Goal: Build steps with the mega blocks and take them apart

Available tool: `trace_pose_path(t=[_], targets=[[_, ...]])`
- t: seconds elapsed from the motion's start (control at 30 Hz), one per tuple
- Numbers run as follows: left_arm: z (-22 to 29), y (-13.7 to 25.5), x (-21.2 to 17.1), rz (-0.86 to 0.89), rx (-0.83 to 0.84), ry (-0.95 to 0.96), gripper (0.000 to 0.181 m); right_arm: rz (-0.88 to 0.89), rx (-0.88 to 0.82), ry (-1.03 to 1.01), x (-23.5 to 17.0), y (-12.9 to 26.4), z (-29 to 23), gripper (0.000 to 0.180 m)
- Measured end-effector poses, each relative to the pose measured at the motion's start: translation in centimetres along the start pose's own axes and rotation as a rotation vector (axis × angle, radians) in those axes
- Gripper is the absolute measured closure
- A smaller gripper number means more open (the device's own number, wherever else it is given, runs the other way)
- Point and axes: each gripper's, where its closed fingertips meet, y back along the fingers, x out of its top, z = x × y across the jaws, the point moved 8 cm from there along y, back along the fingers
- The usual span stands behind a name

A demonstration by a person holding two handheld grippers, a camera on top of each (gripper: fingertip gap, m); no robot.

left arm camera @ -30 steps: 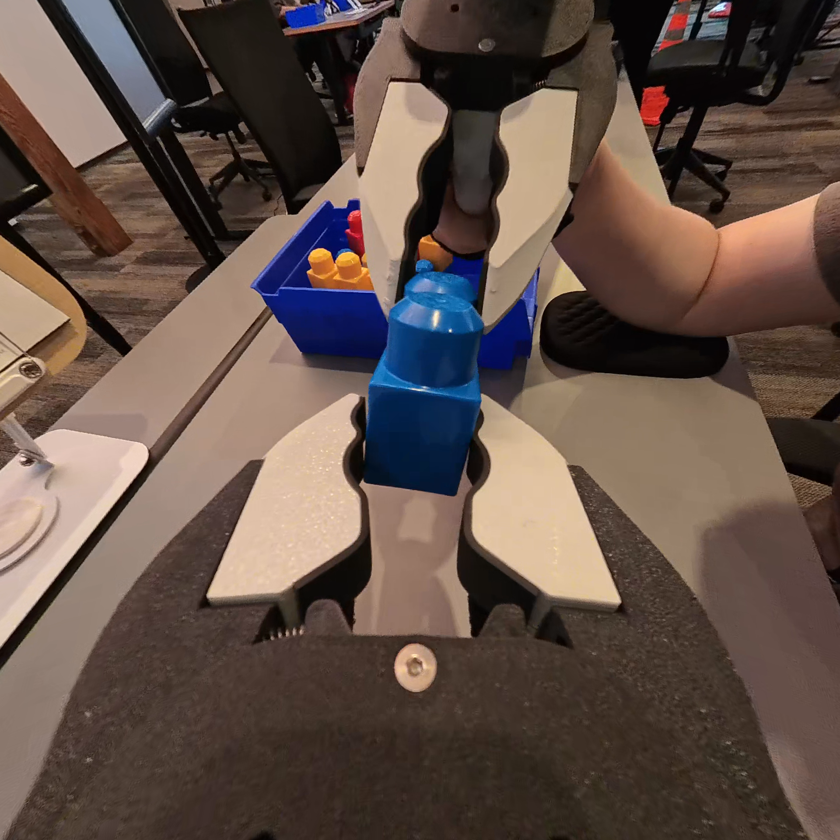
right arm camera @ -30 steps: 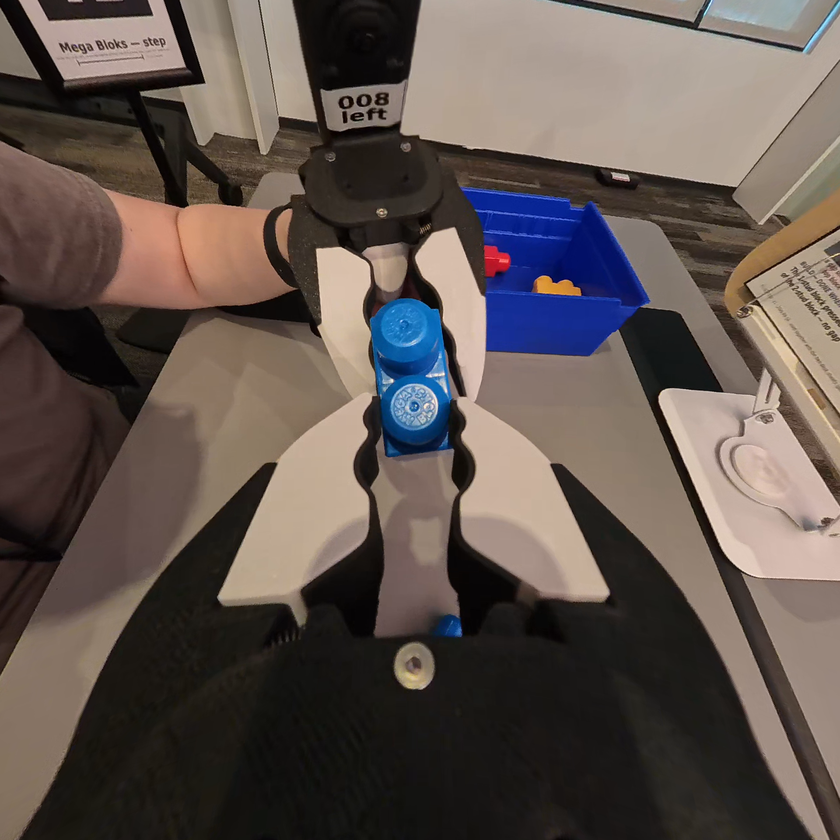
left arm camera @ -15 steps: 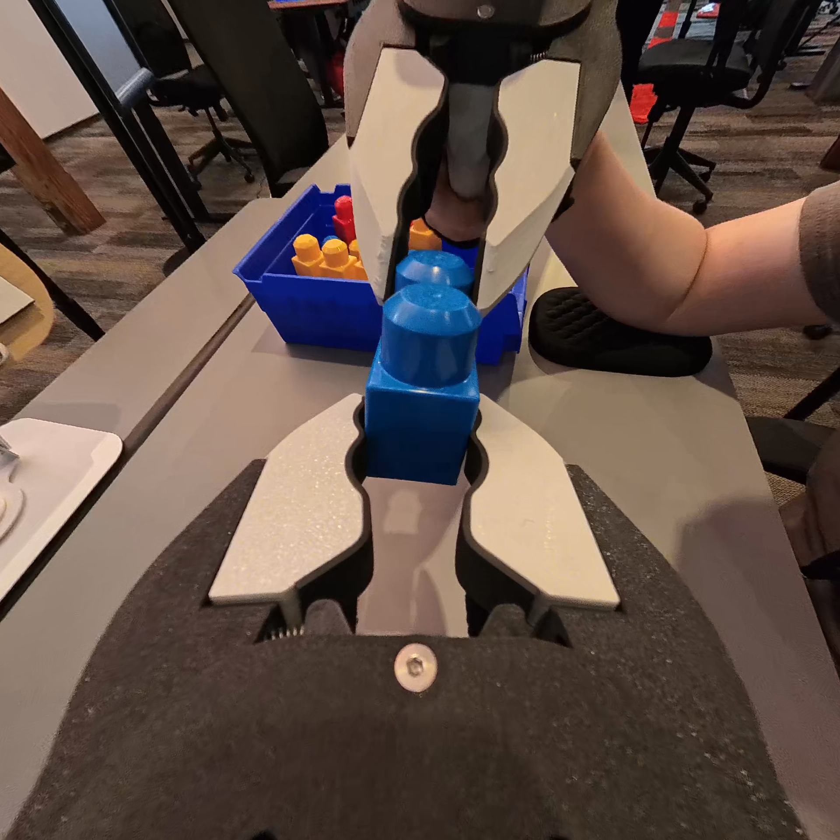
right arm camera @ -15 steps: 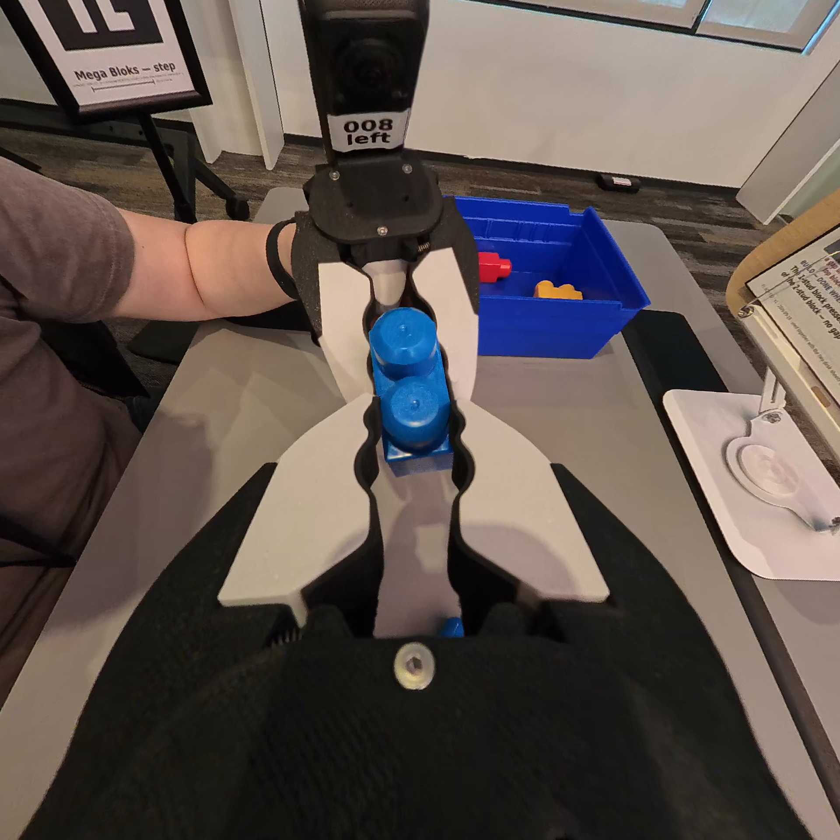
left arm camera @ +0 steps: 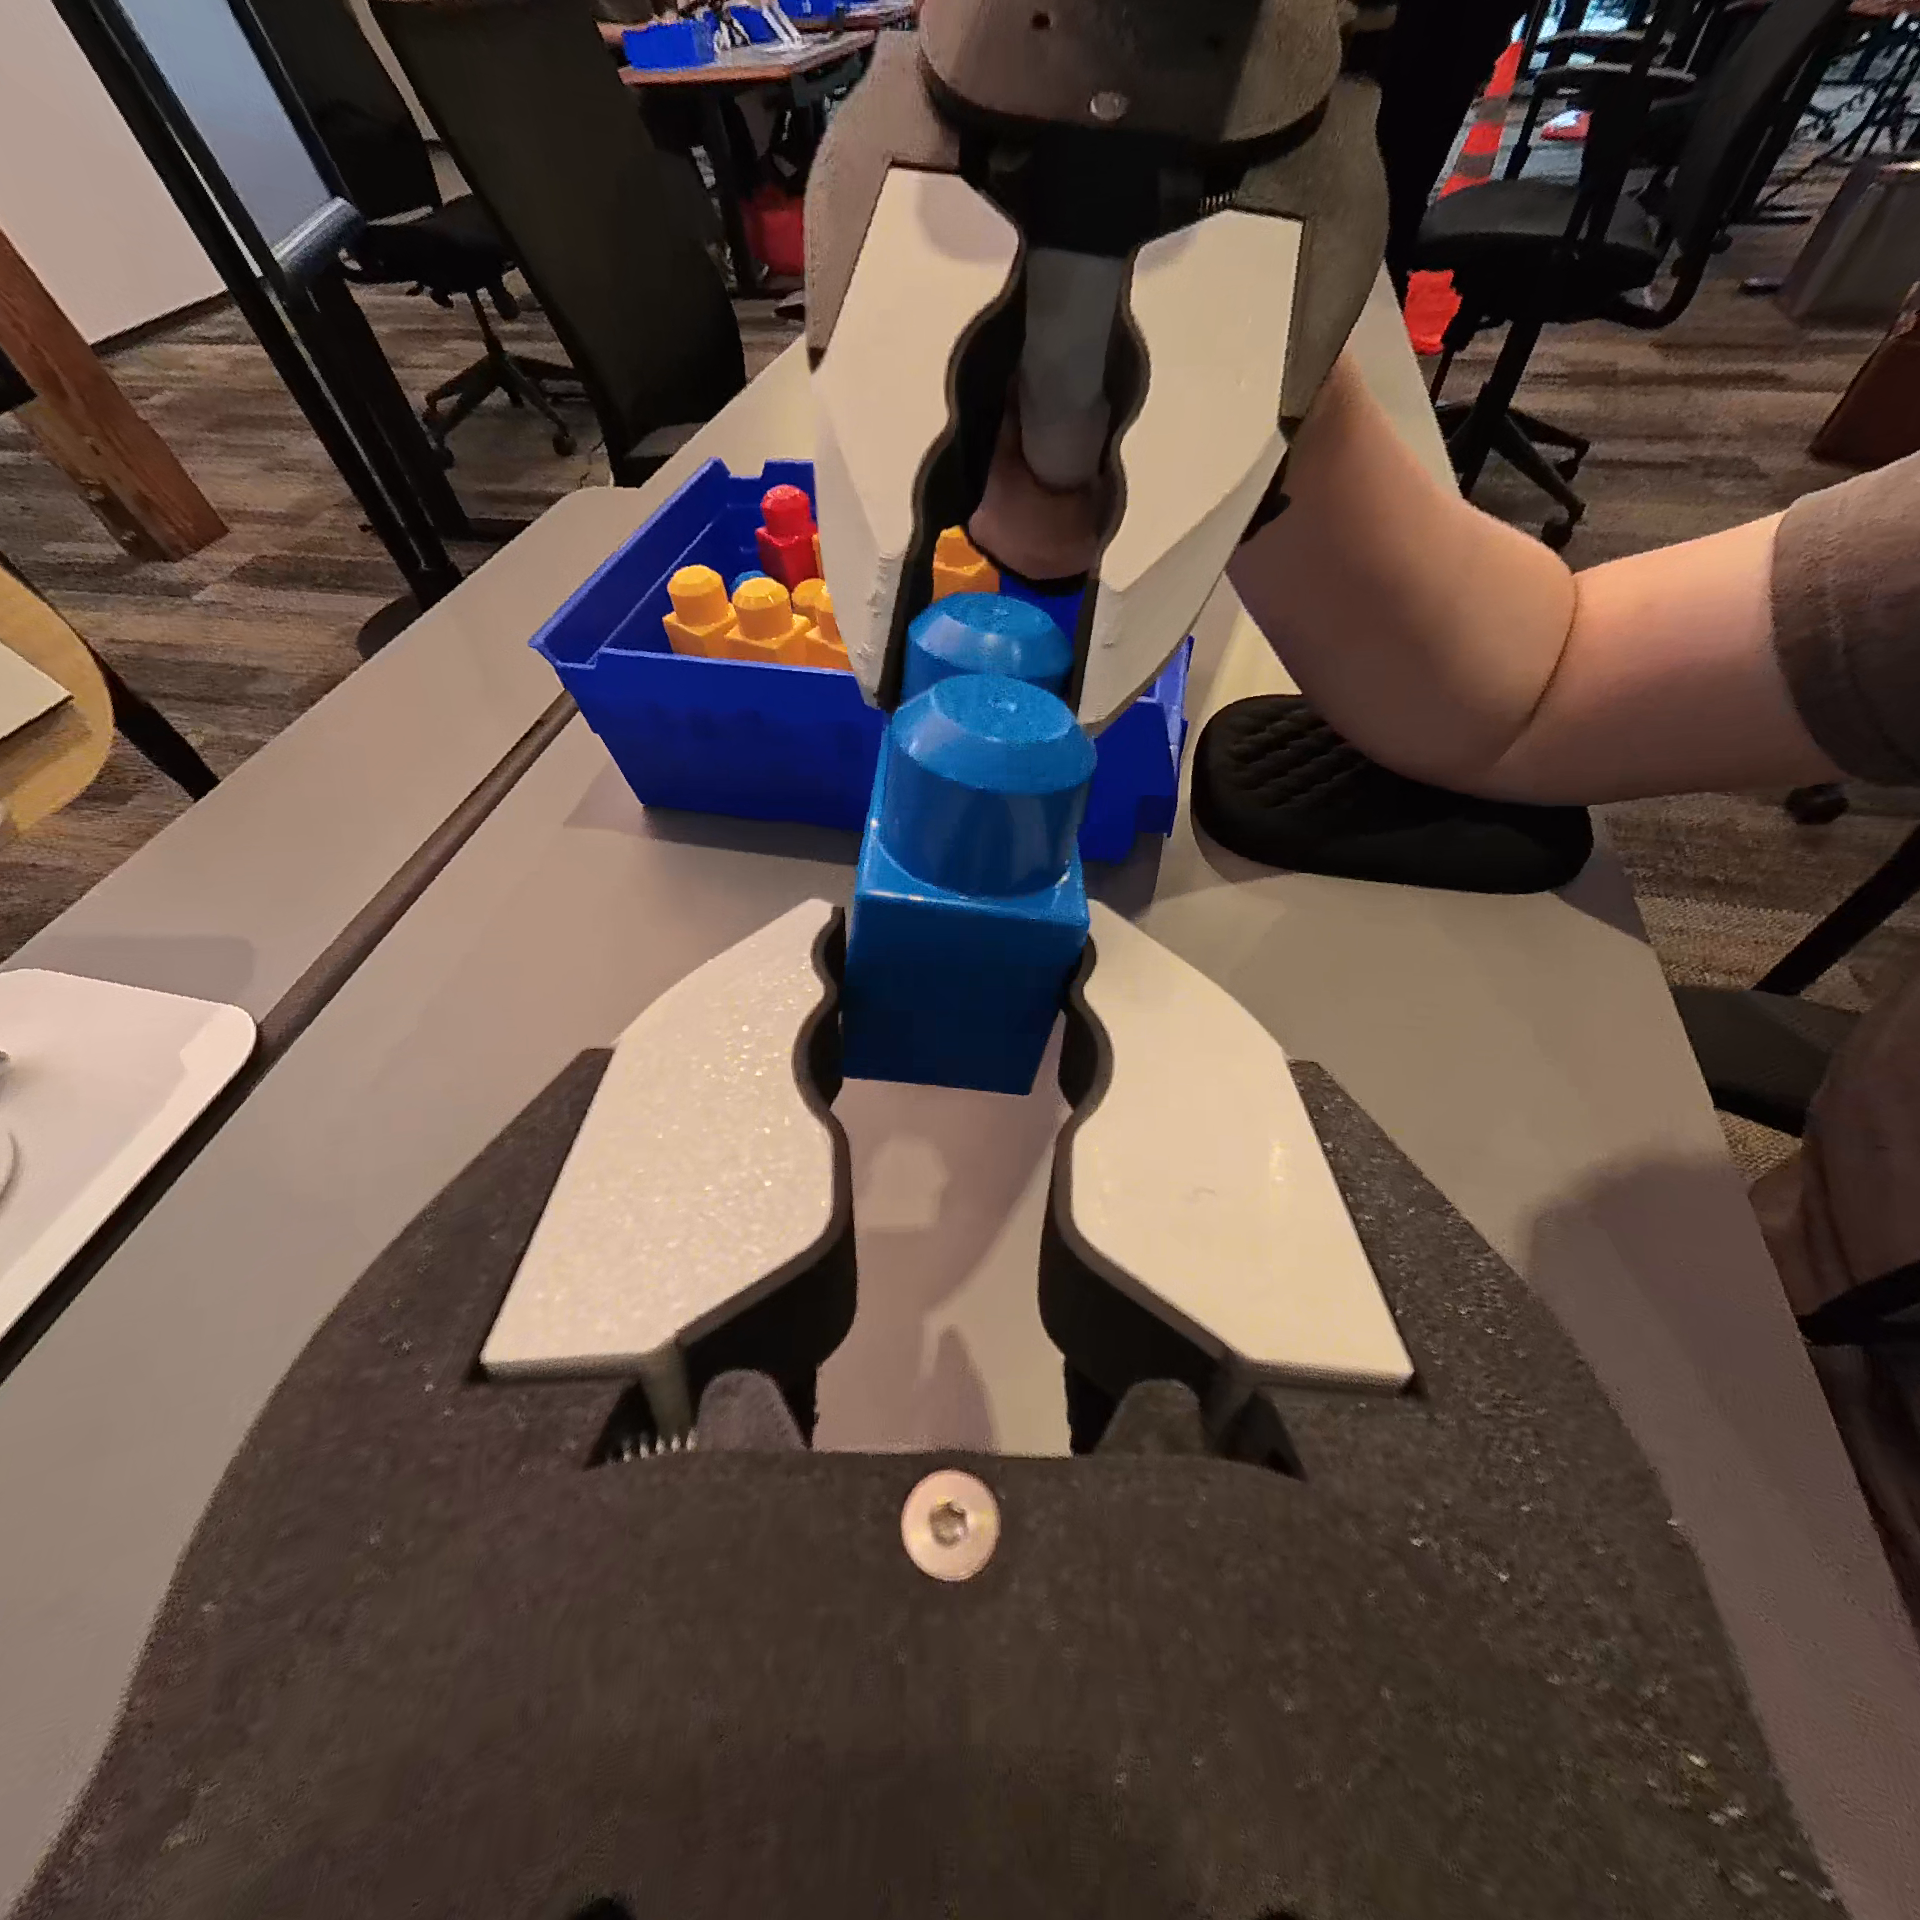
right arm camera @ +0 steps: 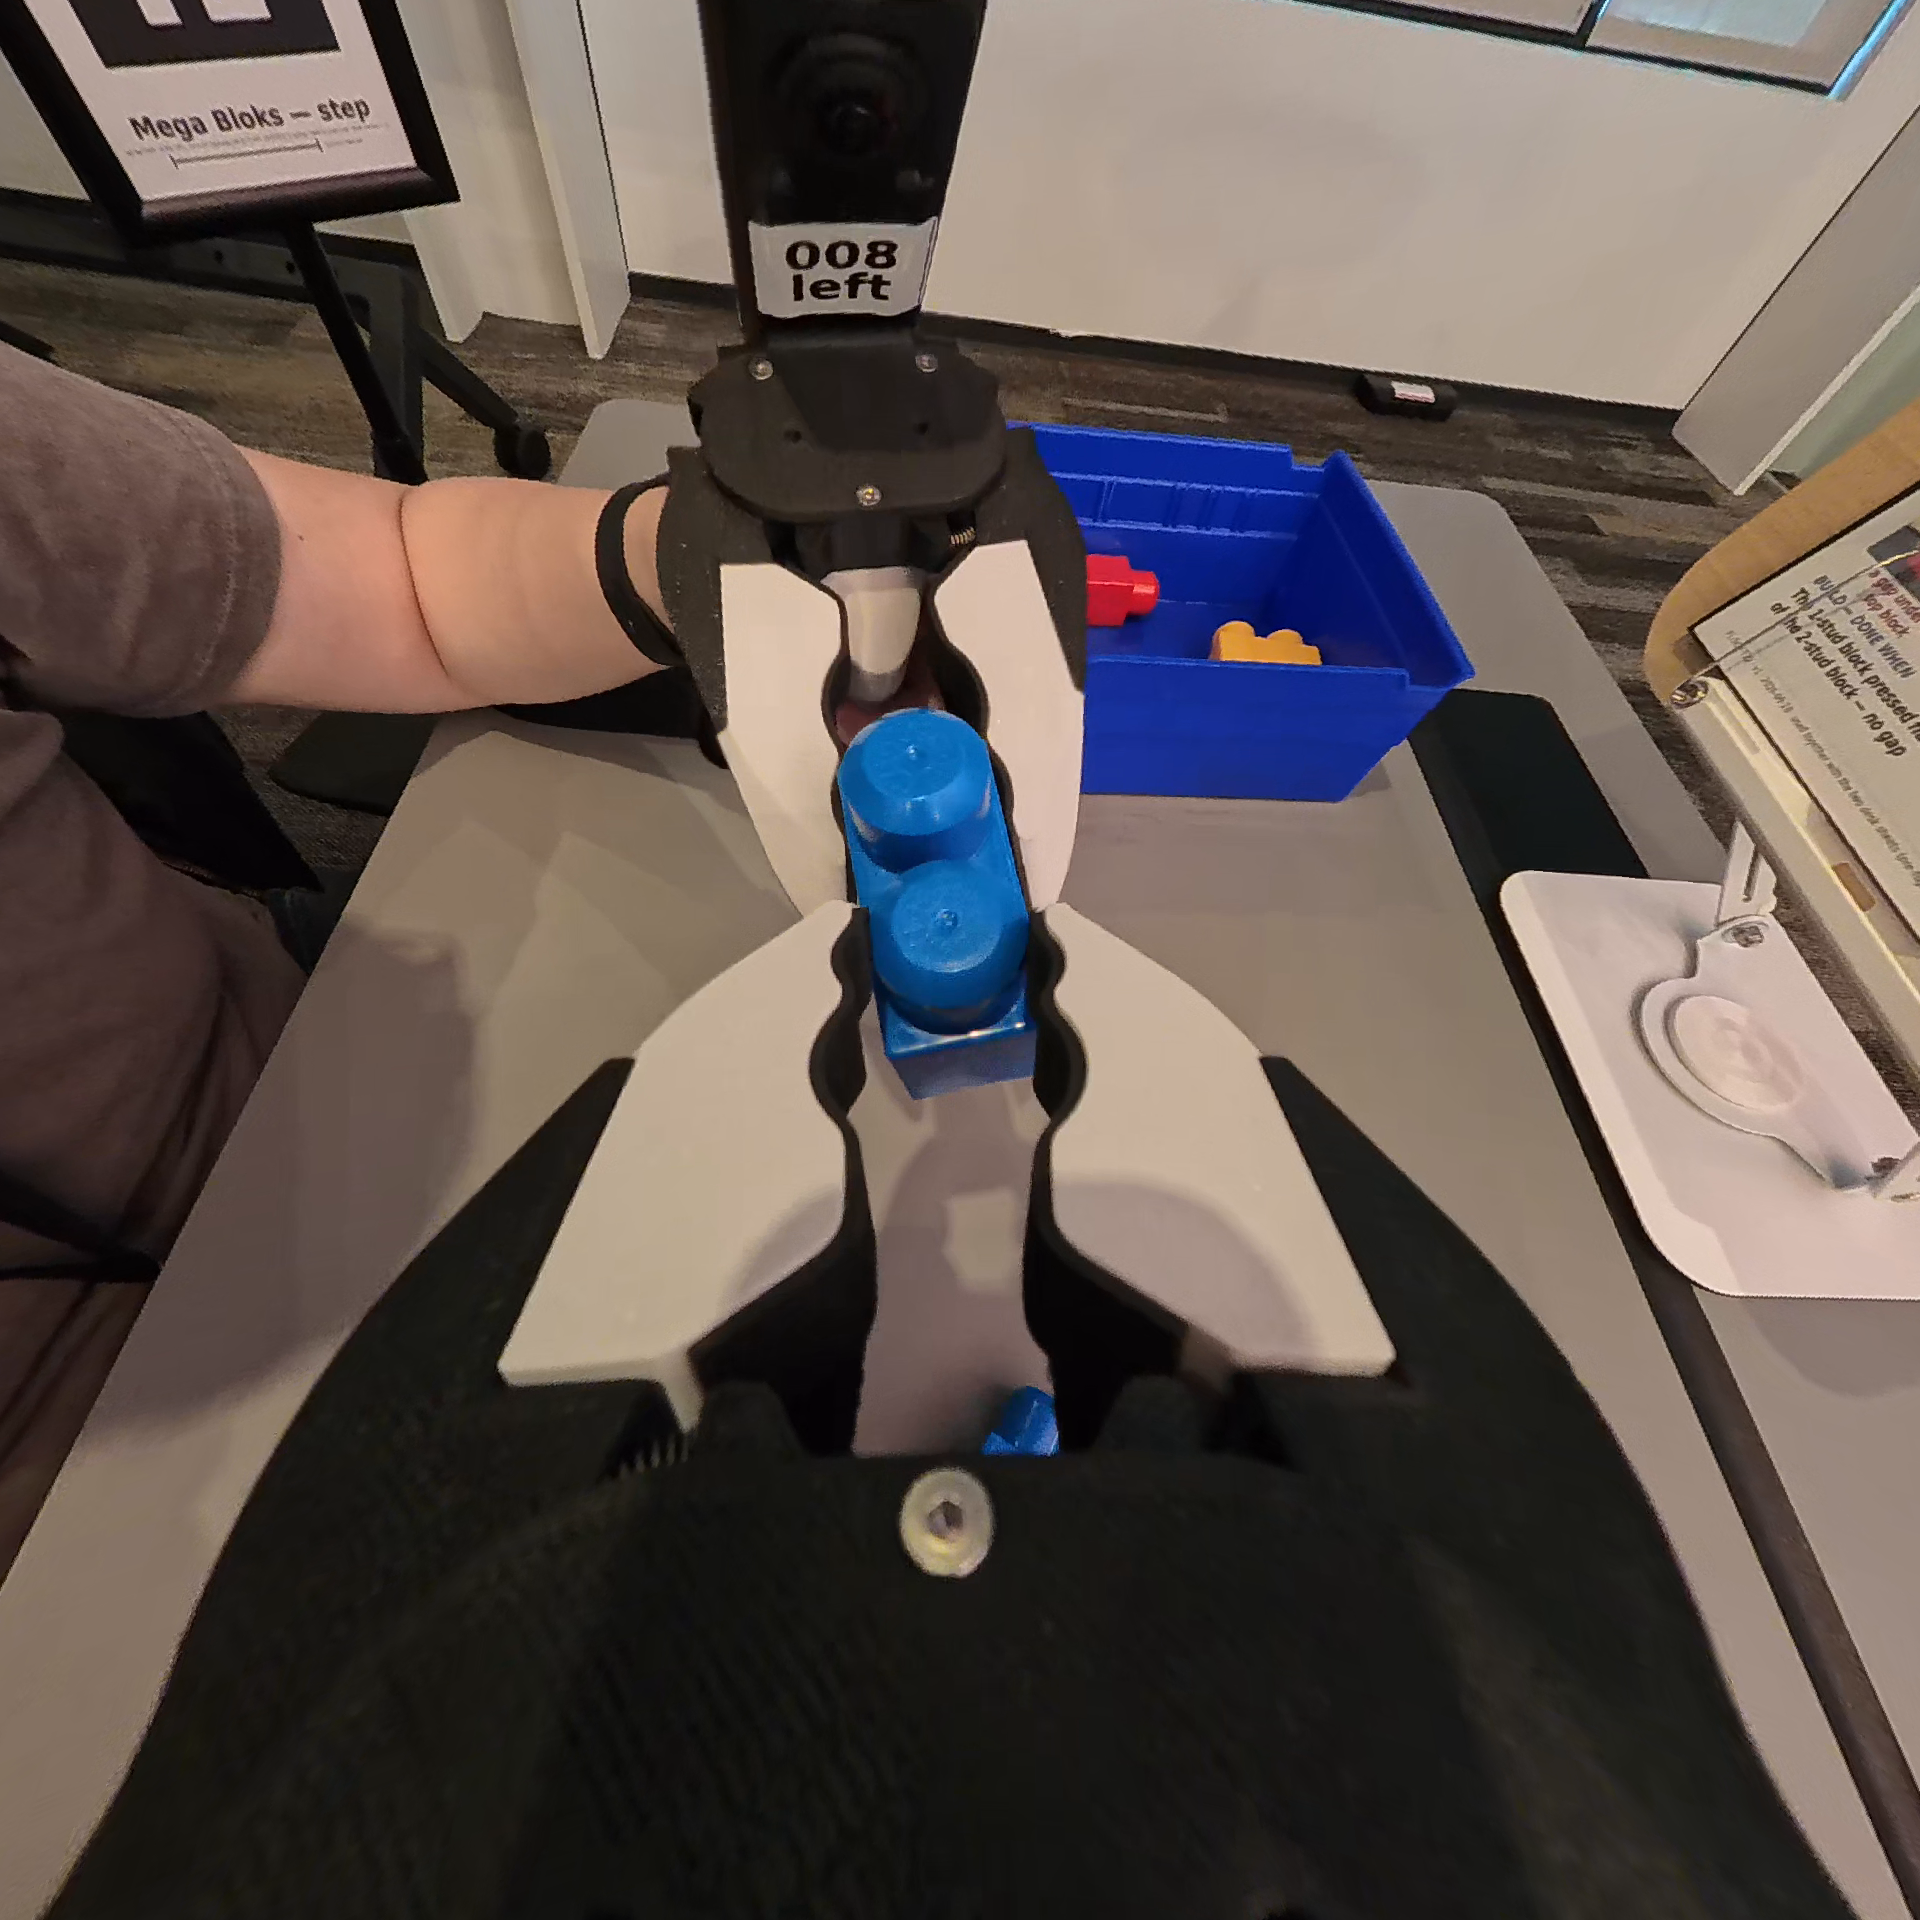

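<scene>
Both grippers have lifted slightly since a second ago, so the blue bin (left arm camera: 727, 717) sits lower in the left wrist view and more of its contents show. Left gripper (left arm camera: 956, 987) is clamped on 1 end of the blue 2-stud block (left arm camera: 961, 935), and the right gripper (right arm camera: 940, 997) is clamped on the other end, so the 2 face each other nose to nose over the grey counter (right arm camera: 520, 935). Whether the block touches the counter I cannot tell. Its 2 round studs point upward, slightly tilted in the right wrist view. Just behind the block stands the bin, holding several orange blocks (left arm camera: 748, 623) and a red block (left arm camera: 784, 530). A small blue piece (right arm camera: 1023, 1423) shows at the base of the right gripper's fingers. A black pad (left arm camera: 1382, 821) lies beside the bin under the person's forearm (left arm camera: 1507, 665). A white stand base (right arm camera: 1714, 1081) rests at the counter's far side.
</scene>
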Motion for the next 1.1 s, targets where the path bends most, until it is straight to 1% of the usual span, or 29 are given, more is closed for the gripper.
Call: trace_pose_path(t=[0.17, 0.3, 0.37, 0.53, 0.57, 0.6, 0.63, 0.73, 0.8, 1.1], targets=[[-0.1, 0.1, 0.1, 0.030, -0.014, 0.038, 0.142, 0.030, 0.006, -0.028, 0.1, 0.0, 0.2, 0.151], [0.0, -0.1, -0.1, 0.017, -0.004, 0.015, 0.143, 0.045, 0.014, -0.046, 0.0, -0.3, 0.3, 0.151], [0.0, -0.1, 0.0, 0.036, 0.022, 0.014, 0.144, 0.060, 0.016, -0.058, 0.0, -0.2, 0.4, 0.151], [0.2, 0.2, 0.5, 0.051, 0.019, 0.015, 0.145, 0.109, 0.034, -0.063, 0.1, -0.1, 0.6, 0.150], [0.2, 0.3, 0.6, 0.056, 0.016, 0.020, 0.145, 0.122, 0.034, -0.059, 0.1, -0.1, 0.5, 0.144], [0.1, 0.5, 0.7, 0.061, 0.020, 0.025, 0.144, 0.117, 0.039, -0.059, 0.0, -0.2, 0.5, 0.132], [0.1, 0.7, 0.9, 0.074, 0.019, 0.030, 0.145, 0.097, 0.050, -0.058, -0.2, -0.4, 0.5, 0.127], [0.2, 1.1, 1.2, 0.118, -0.023, 0.064, 0.145, 0.047, 0.062, -0.043, -0.9, -1.2, 0.5, 0.127], [0.0, 1.3, 1.3, 0.136, -0.020, 0.077, 0.144, 0.039, 0.085, -0.045, -1.1, -1.6, 0.5, 0.143], [-0.2, 1.4, 0.7, 0.110, -0.005, 0.089, 0.144, 0.032, 0.090, -0.083, -1.5, -2.4, 0.7, 0.143]])
